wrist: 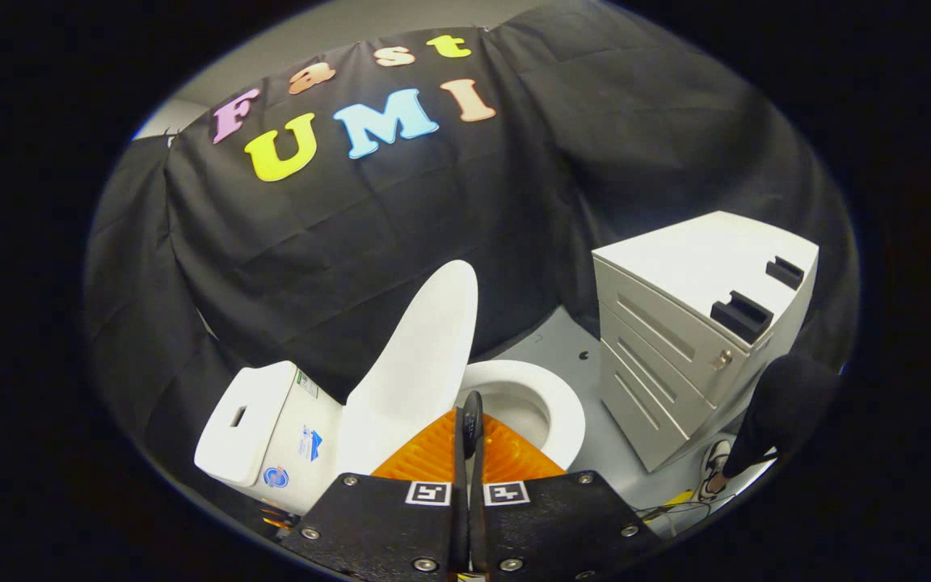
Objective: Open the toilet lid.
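Observation:
The white toilet lid (417, 364) stands raised, leaning back toward the white tank (255, 428). The round seat and open bowl (566, 404) show to its right. My gripper (472, 411) is shut, its two fingers pressed together with nothing between them. The fingertips sit just in front of the lid's lower right edge, over the near rim of the bowl; I cannot tell whether they touch the lid.
A grey drawer cabinet (676, 331) stands right of the toilet, with two dark blocks (742, 315) on top. A person's dark trouser leg (785, 400) and shoe (712, 469) are beside it. Grey floor (546, 343) lies between toilet and cabinet. Black cloth wall behind.

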A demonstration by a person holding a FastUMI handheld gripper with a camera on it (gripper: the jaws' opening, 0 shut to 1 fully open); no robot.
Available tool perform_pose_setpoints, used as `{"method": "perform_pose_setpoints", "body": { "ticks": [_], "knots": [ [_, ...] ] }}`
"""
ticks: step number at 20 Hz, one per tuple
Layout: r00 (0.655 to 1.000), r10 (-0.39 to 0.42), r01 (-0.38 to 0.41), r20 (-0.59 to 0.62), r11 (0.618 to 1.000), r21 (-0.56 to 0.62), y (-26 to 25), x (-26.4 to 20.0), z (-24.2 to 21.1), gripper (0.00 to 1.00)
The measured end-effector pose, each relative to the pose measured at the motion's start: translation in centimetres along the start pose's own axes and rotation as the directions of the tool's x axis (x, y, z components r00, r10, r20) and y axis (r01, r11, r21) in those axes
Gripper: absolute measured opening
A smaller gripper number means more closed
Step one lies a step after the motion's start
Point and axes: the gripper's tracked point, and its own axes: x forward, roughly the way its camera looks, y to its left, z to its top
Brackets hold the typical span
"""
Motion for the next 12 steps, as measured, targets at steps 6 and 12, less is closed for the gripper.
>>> {"method": "perform_pose_setpoints", "body": {
  "ticks": [6, 12],
  "knots": [
    [0.997, 0.053, -0.045, 0.059, 0.989, -0.140, 4.1, -1.8, 1.9, 0.01],
    [0.993, 0.079, -0.061, 0.089, 0.980, -0.189, 7.9, -3.1, 3.1, 0.00]
  ]
}}
